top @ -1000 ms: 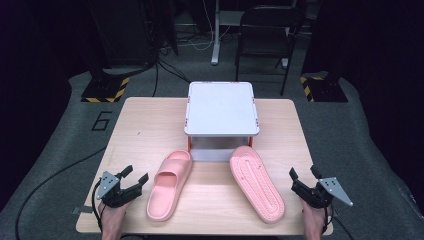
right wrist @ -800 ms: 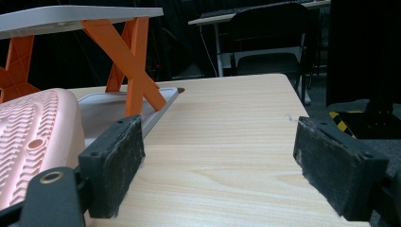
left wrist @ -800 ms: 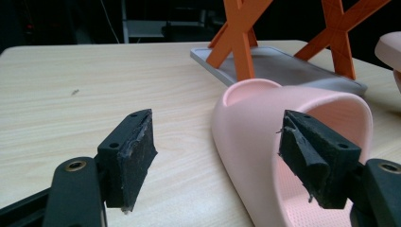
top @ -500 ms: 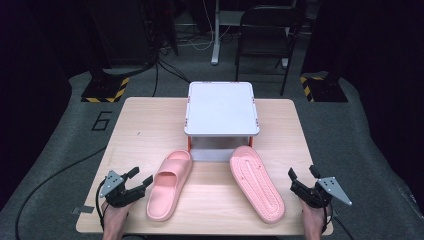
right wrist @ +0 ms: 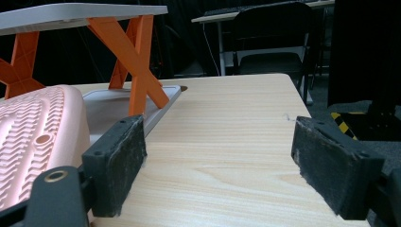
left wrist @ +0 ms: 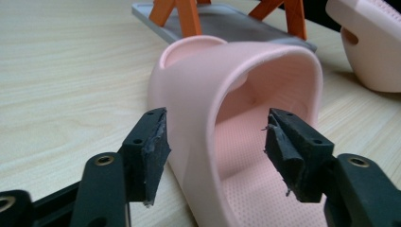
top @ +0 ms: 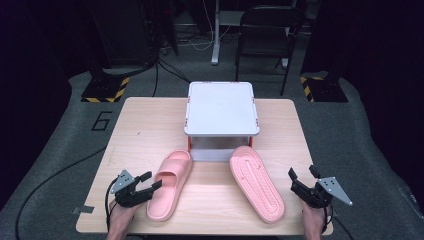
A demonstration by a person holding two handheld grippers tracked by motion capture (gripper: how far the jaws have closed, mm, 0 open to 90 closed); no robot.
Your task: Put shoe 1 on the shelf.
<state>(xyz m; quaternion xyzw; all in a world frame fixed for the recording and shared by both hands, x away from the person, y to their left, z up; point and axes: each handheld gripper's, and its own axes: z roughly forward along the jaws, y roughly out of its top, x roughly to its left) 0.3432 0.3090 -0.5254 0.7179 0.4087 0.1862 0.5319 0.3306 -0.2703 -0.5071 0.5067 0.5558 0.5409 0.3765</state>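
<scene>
Two pink slippers lie on the wooden table [top: 150,125]. The left slipper [top: 171,184] sits upright, its strap toward me. The right slipper [top: 256,182] lies sole up, ribbed tread showing. My left gripper [top: 149,182] is open at the left slipper's near end; in the left gripper view its jaws stand either side of the strap's [left wrist: 246,90] left edge, apart from it. My right gripper [top: 302,175] is open over bare table, just right of the overturned slipper [right wrist: 33,137], with nothing between its pads.
A small white shelf on orange crossed legs [top: 221,108] stands at the table's middle back, its grey base plate [left wrist: 236,23] just beyond the slippers. A black chair [top: 267,30] and dark equipment stand on the floor behind. The table's right edge is close to my right gripper.
My left gripper has moved right and forward to the left slipper's near end. The right gripper has stayed where it was.
</scene>
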